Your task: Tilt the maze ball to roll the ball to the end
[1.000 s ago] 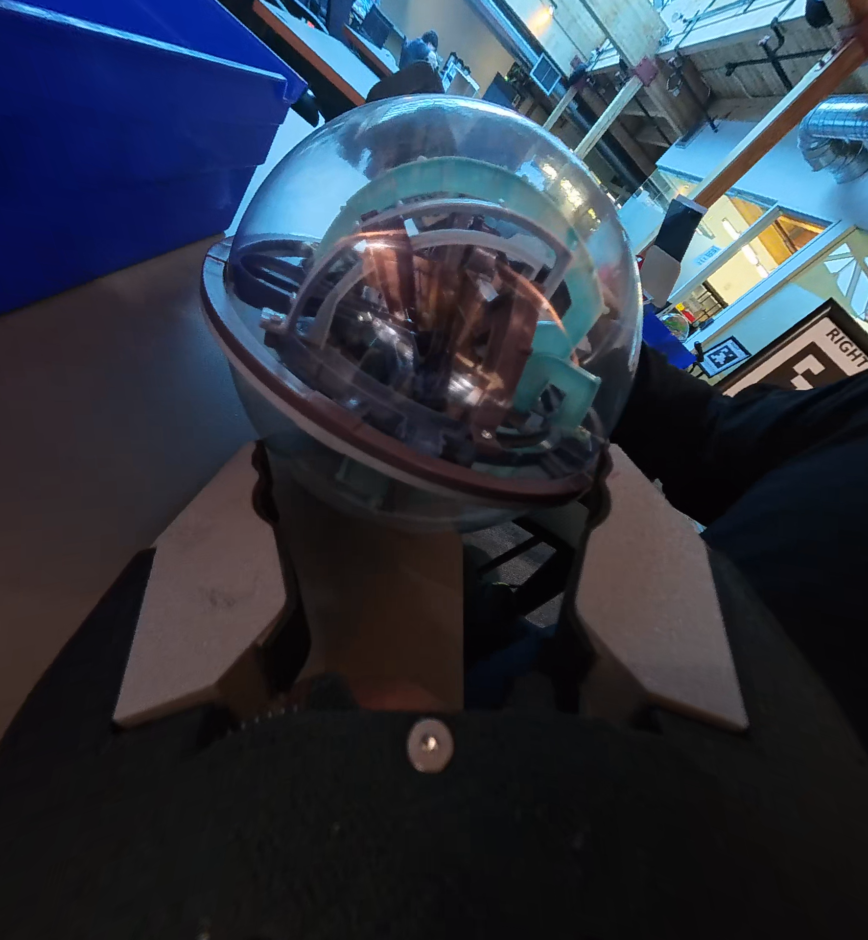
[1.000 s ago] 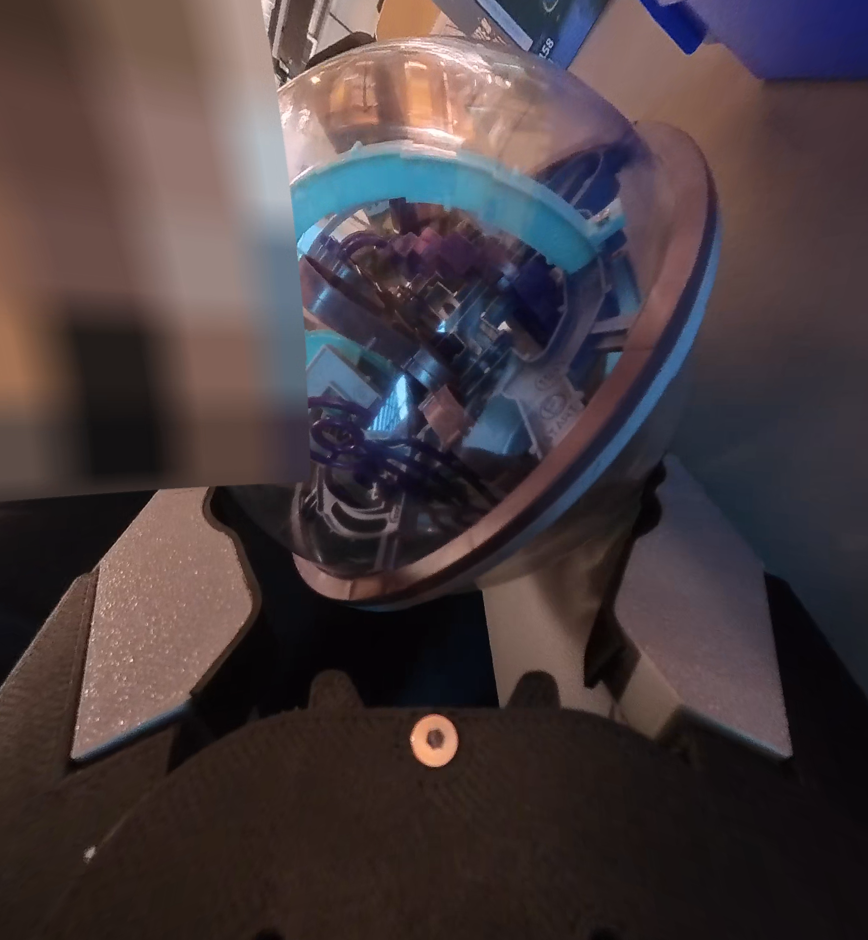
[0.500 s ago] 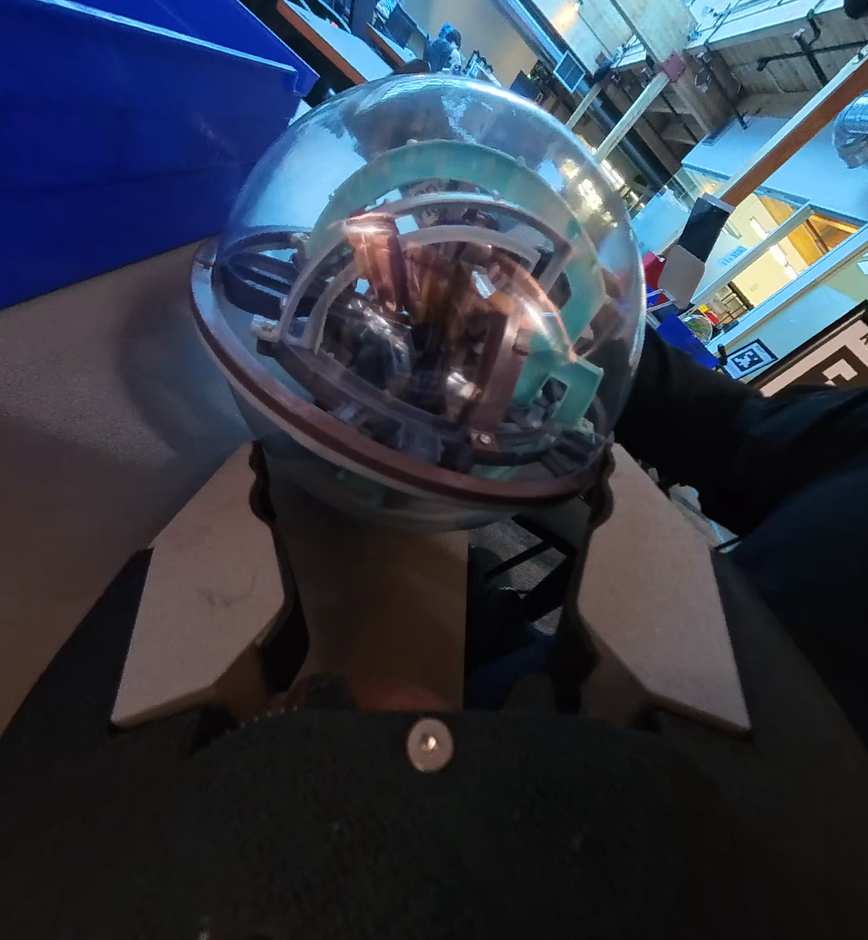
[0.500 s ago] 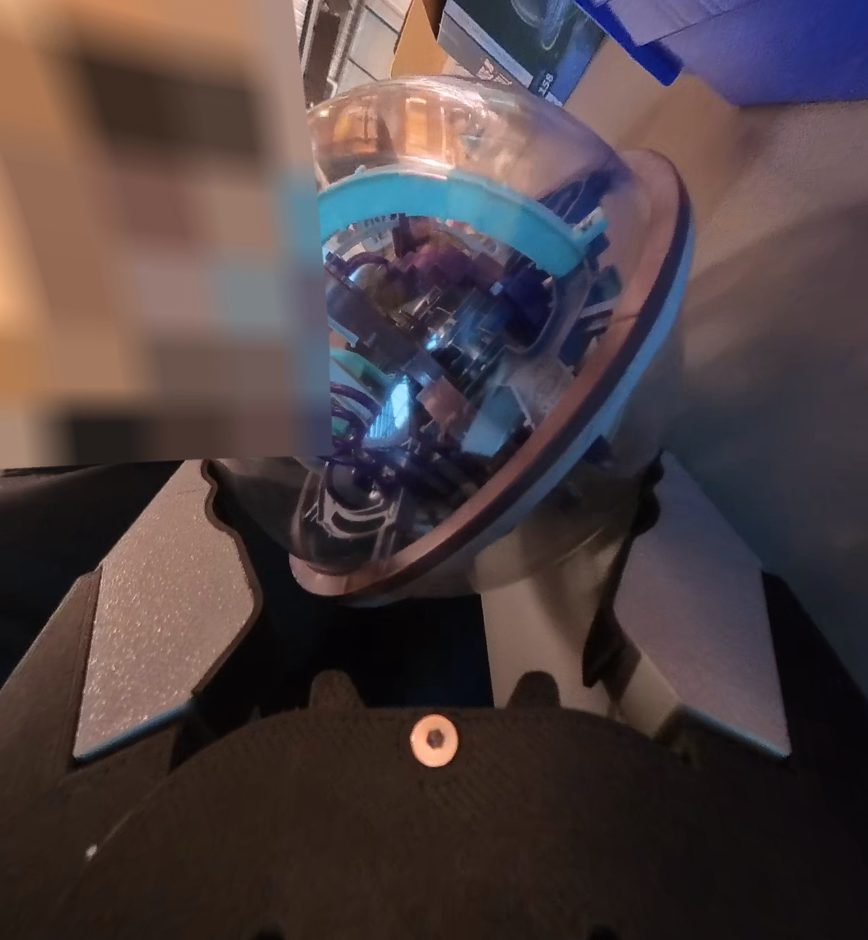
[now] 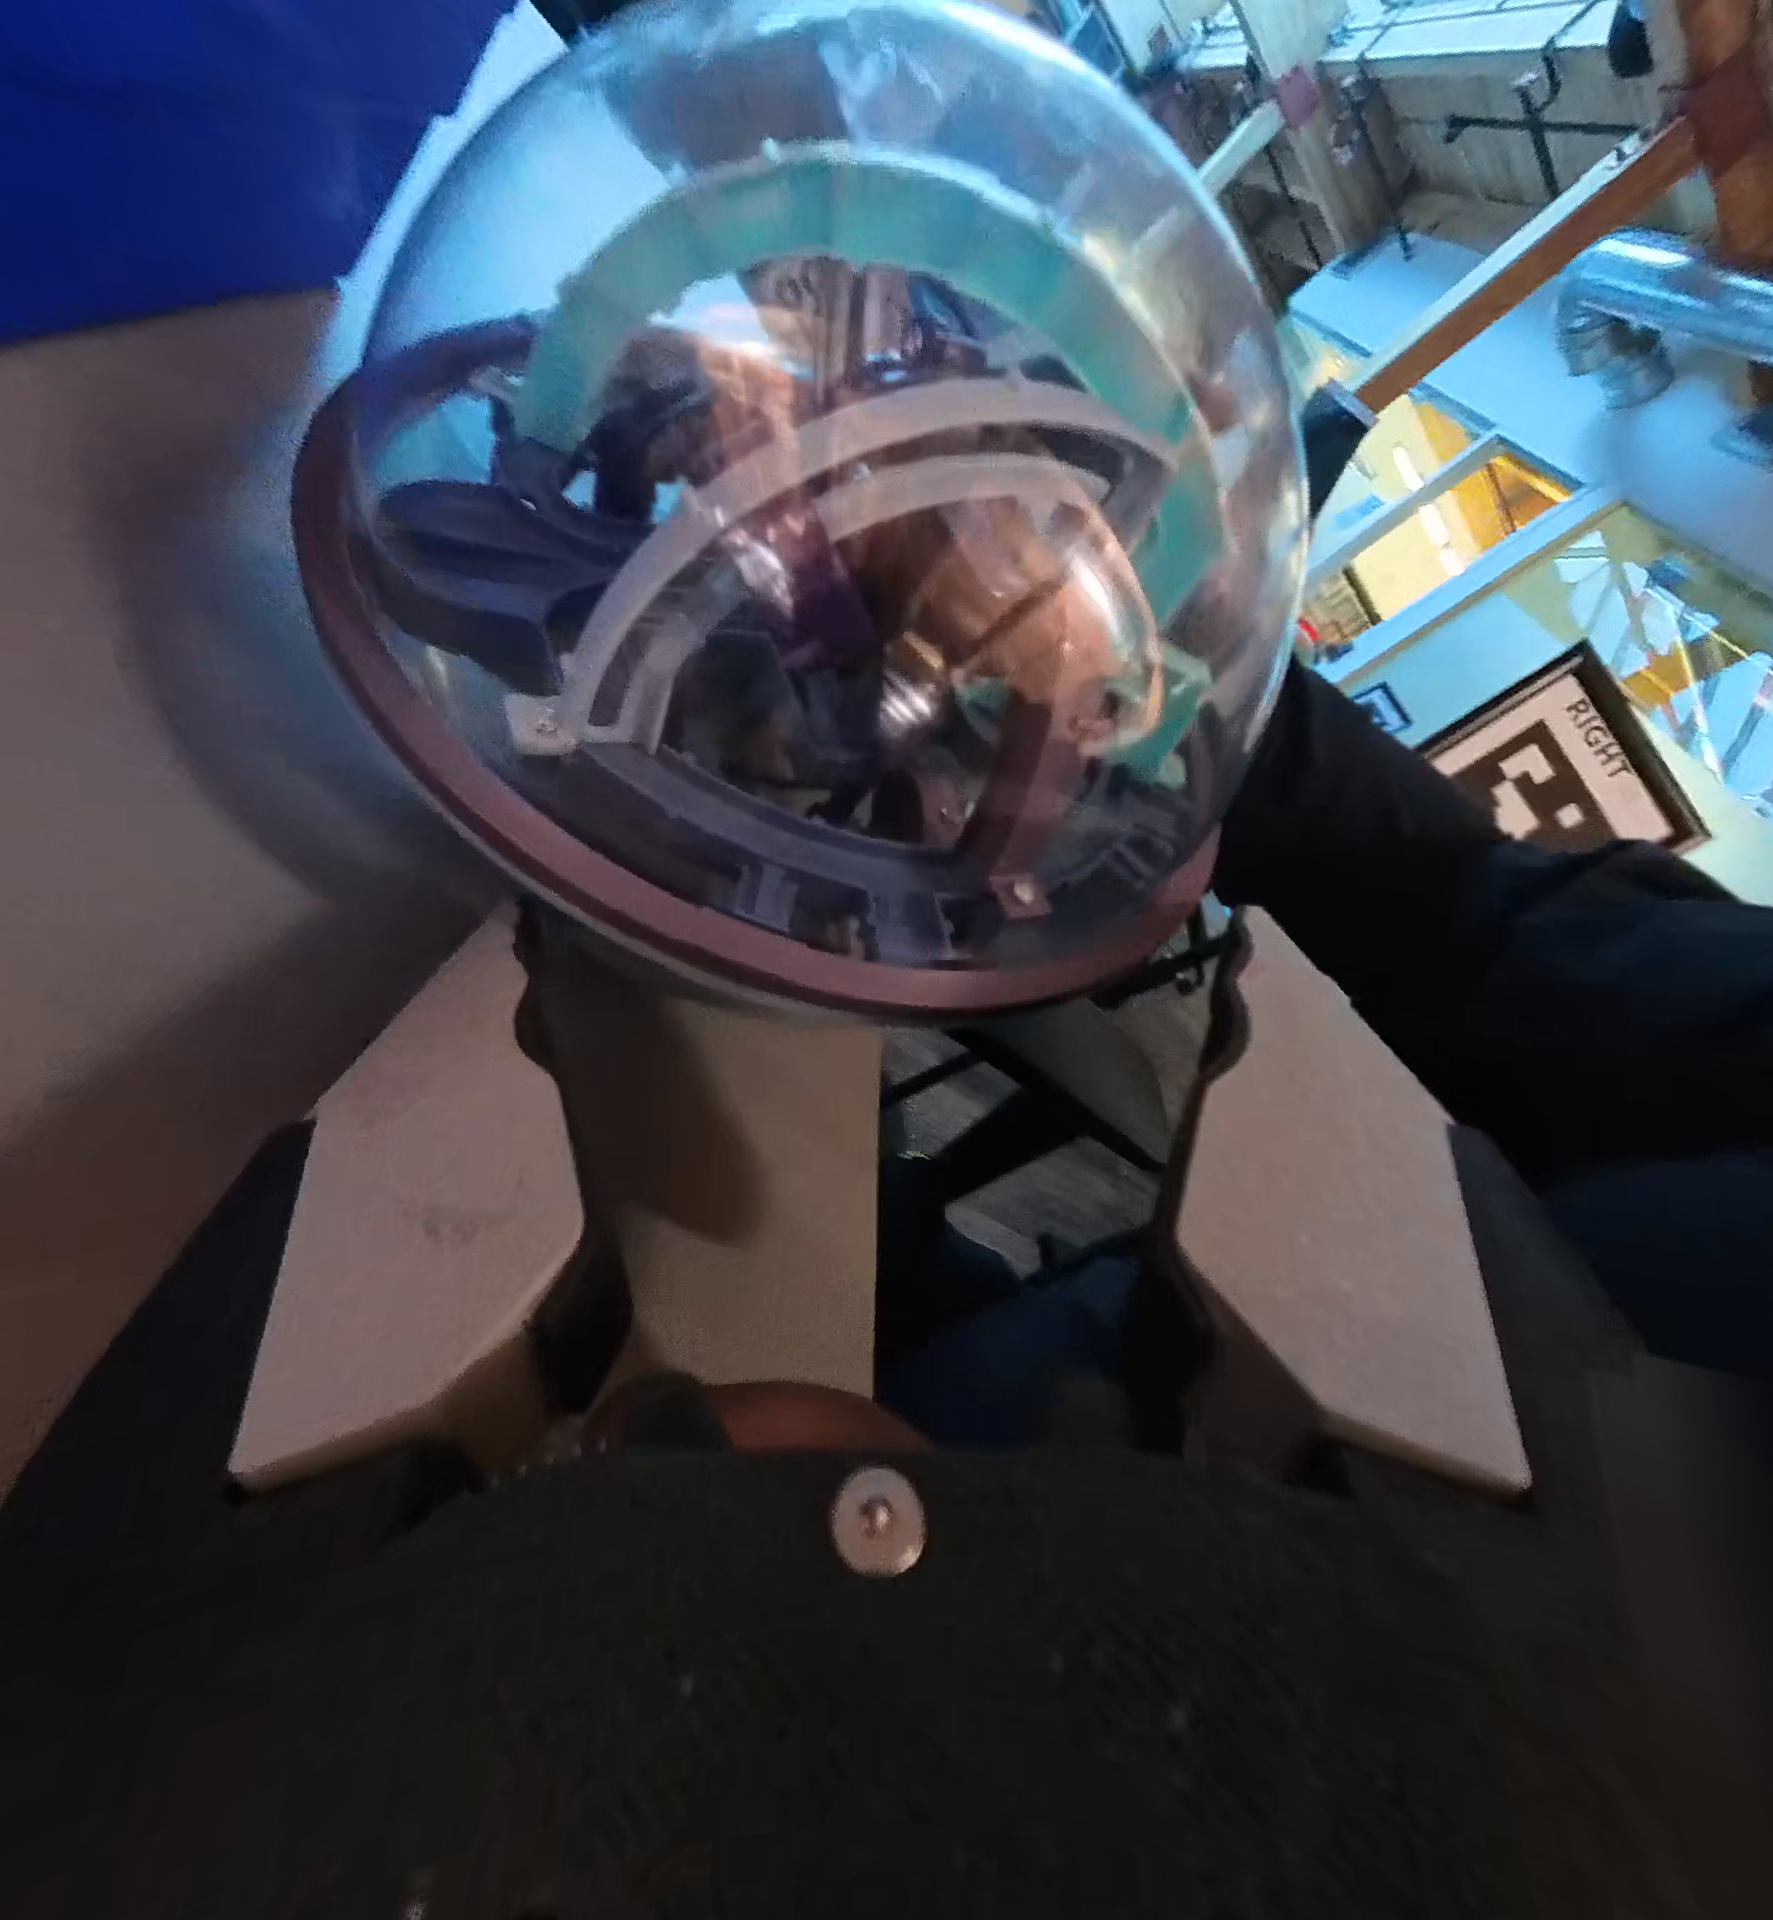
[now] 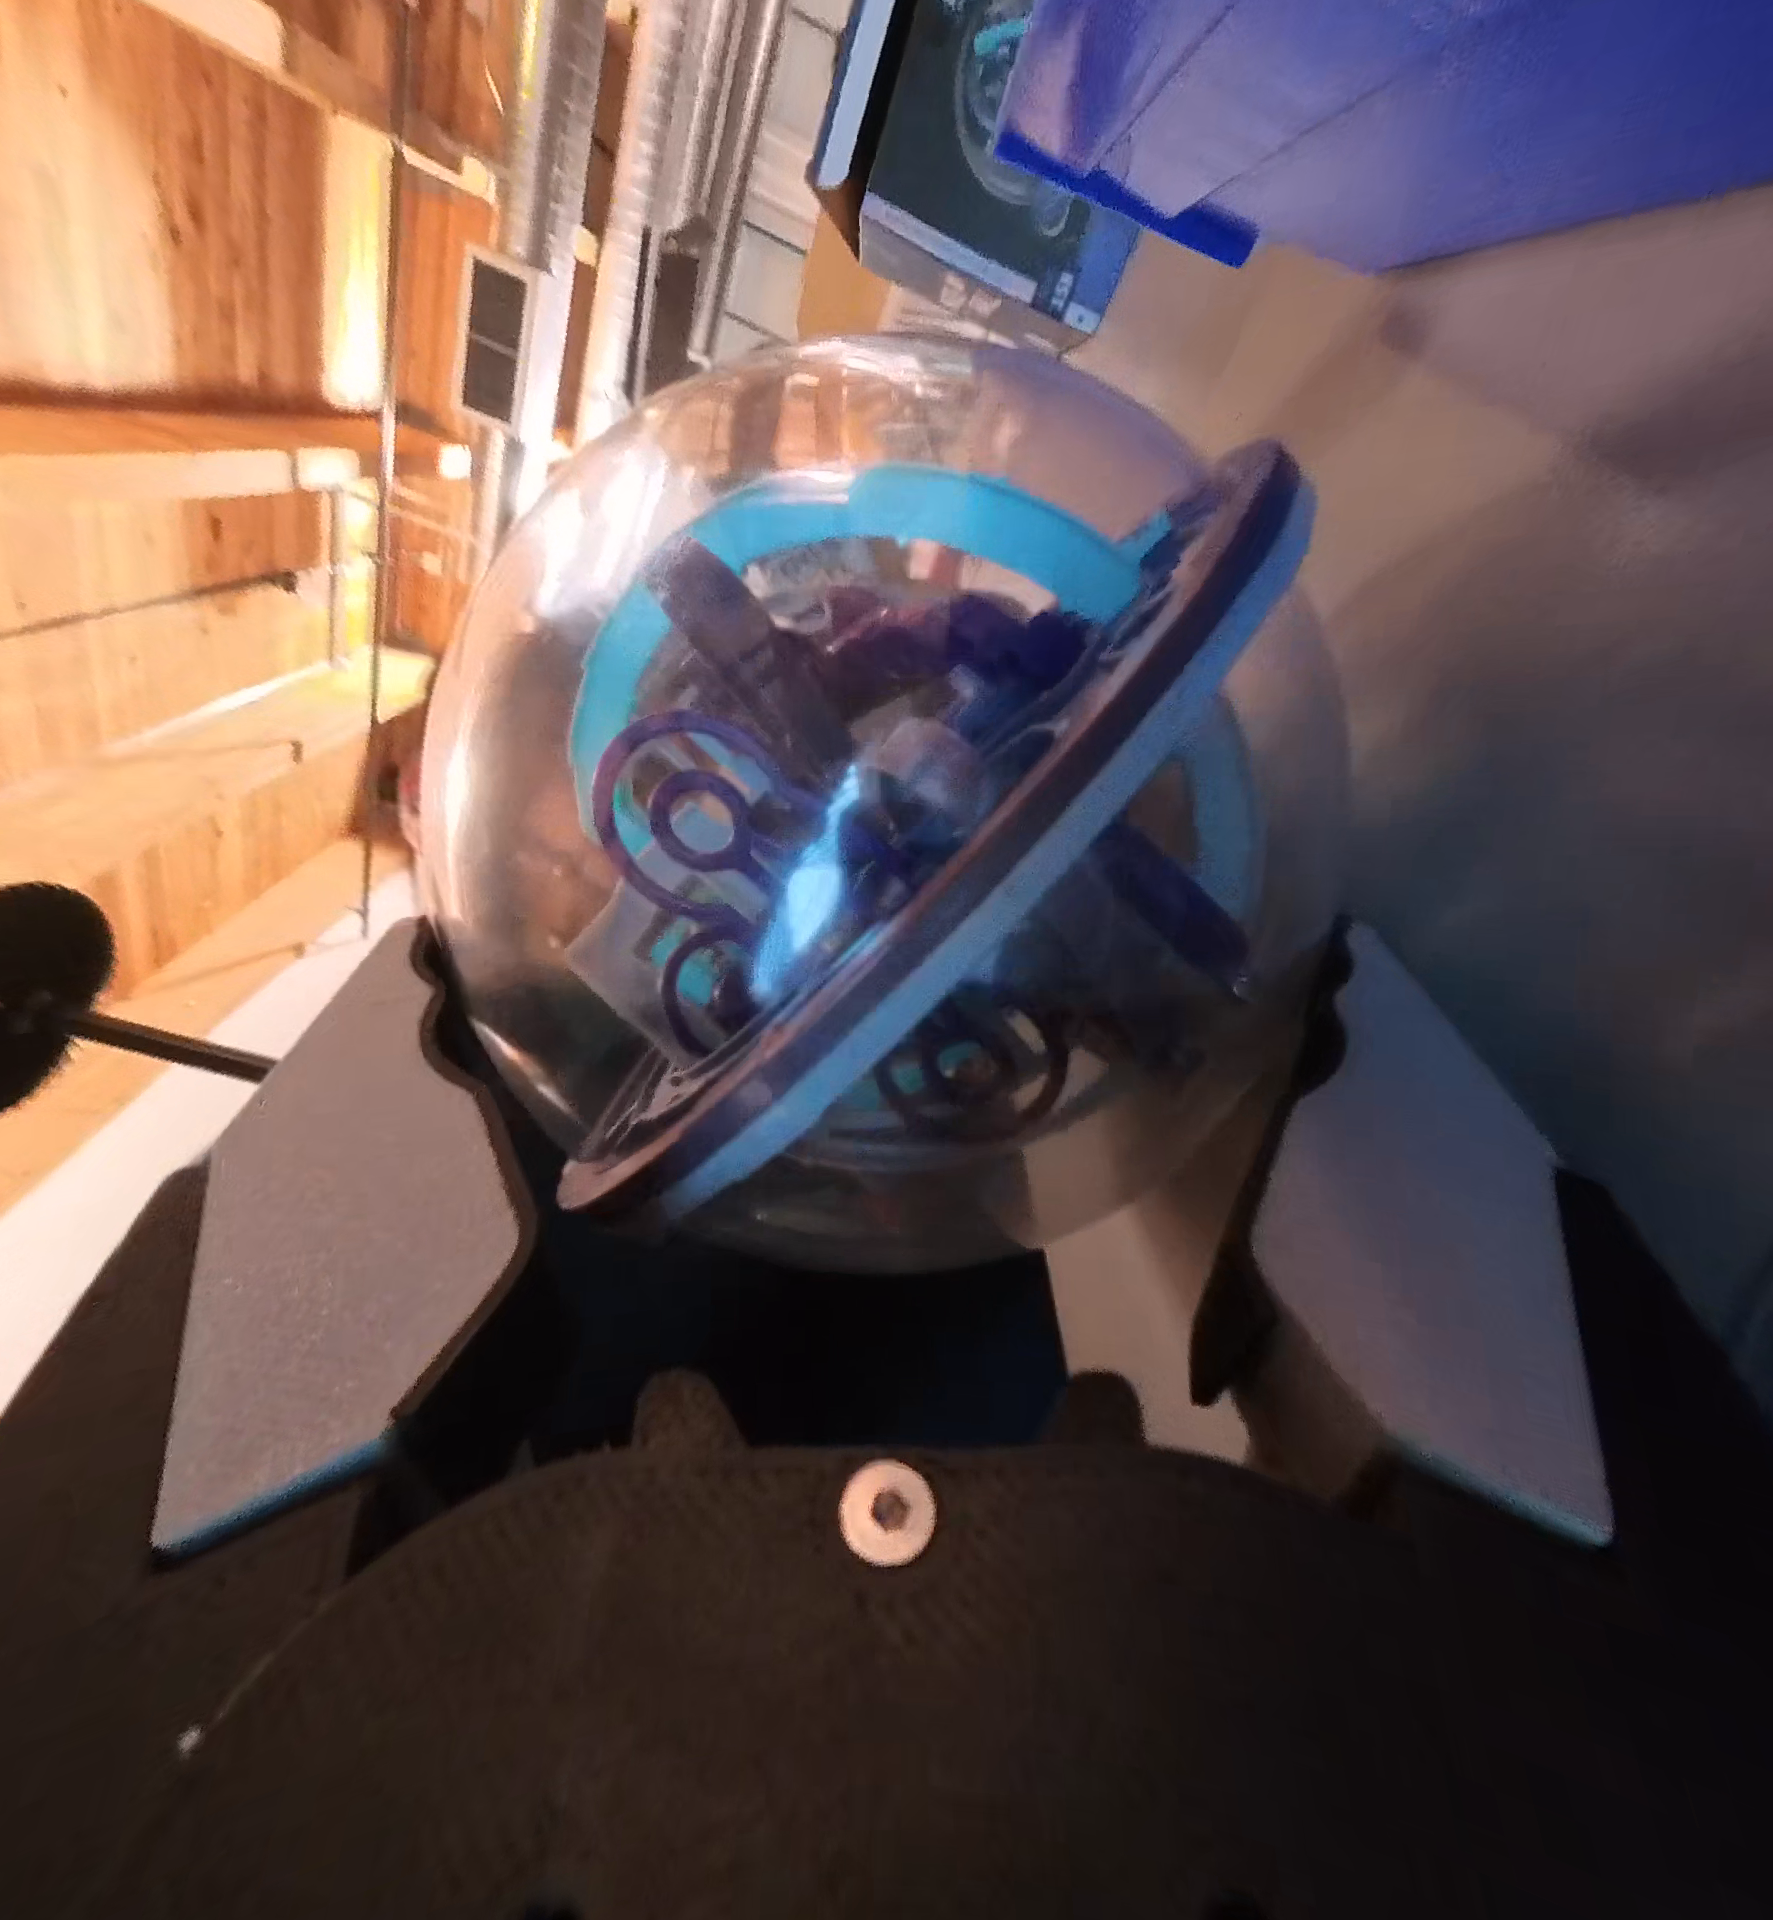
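Observation:
The maze ball (image 5: 809, 499) is a clear sphere with a dark equator rim, a teal ring track and brown, purple and grey tracks inside. My left gripper (image 5: 882, 977) is shut on its lower part, with one finger (image 5: 425, 1195) on each side. In the right wrist view the maze ball (image 6: 882, 790) is tilted, its rim running from lower left to upper right. My right gripper (image 6: 882, 997) is shut on it too, its fingers (image 6: 342, 1247) against both sides. I cannot pick out the small ball among the glare and blur. The sphere is held off the table.
A blue bin (image 5: 134, 135) stands behind on the grey table (image 5: 82, 727). A person's dark sleeve (image 5: 1484, 987) and a marker plate (image 5: 1568, 769) are at the right. The right wrist view shows a dark box (image 6: 965, 156), the blue bin (image 6: 1484, 104) and a black disc on a rod (image 6: 9, 997).
Both grippers have turned the sphere while holding it. In the right wrist view more of the lower half now shows. In the left wrist view the rim has tipped and the tracks have shifted.

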A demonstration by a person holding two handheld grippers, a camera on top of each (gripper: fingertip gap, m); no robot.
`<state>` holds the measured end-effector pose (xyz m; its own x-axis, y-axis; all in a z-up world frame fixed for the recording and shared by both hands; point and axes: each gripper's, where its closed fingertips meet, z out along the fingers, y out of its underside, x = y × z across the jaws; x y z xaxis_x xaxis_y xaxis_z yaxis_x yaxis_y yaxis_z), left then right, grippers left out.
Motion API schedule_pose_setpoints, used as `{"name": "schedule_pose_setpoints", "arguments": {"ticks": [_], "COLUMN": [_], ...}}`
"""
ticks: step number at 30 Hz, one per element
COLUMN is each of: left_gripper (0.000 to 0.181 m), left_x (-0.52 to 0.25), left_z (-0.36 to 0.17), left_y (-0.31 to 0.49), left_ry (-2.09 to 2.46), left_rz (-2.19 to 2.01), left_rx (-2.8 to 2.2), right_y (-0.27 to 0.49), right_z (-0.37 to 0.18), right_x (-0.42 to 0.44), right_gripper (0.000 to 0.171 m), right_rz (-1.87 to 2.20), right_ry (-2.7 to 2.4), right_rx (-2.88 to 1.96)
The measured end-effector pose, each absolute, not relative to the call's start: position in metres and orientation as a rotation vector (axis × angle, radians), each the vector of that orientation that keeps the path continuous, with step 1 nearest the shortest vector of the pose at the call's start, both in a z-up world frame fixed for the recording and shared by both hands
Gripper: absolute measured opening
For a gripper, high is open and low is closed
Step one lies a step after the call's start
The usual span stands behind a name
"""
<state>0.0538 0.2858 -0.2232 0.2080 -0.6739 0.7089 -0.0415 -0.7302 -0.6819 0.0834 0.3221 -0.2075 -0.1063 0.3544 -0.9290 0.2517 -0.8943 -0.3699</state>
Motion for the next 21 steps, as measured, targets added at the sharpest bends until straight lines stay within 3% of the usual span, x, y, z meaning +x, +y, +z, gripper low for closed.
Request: {"name": "schedule_pose_setpoints", "arguments": {"ticks": [21], "left_gripper": [0.137], "left_x": [0.055], "left_z": [-0.231], "left_y": [0.287], "left_ry": [0.618], "left_rz": [-1.502], "left_rx": [-2.025], "right_y": [0.319], "right_z": [-0.208], "right_x": [0.069], "right_gripper": [0.153], "right_rz": [2.203], "right_ry": [-0.797], "right_rx": [-2.089]}}
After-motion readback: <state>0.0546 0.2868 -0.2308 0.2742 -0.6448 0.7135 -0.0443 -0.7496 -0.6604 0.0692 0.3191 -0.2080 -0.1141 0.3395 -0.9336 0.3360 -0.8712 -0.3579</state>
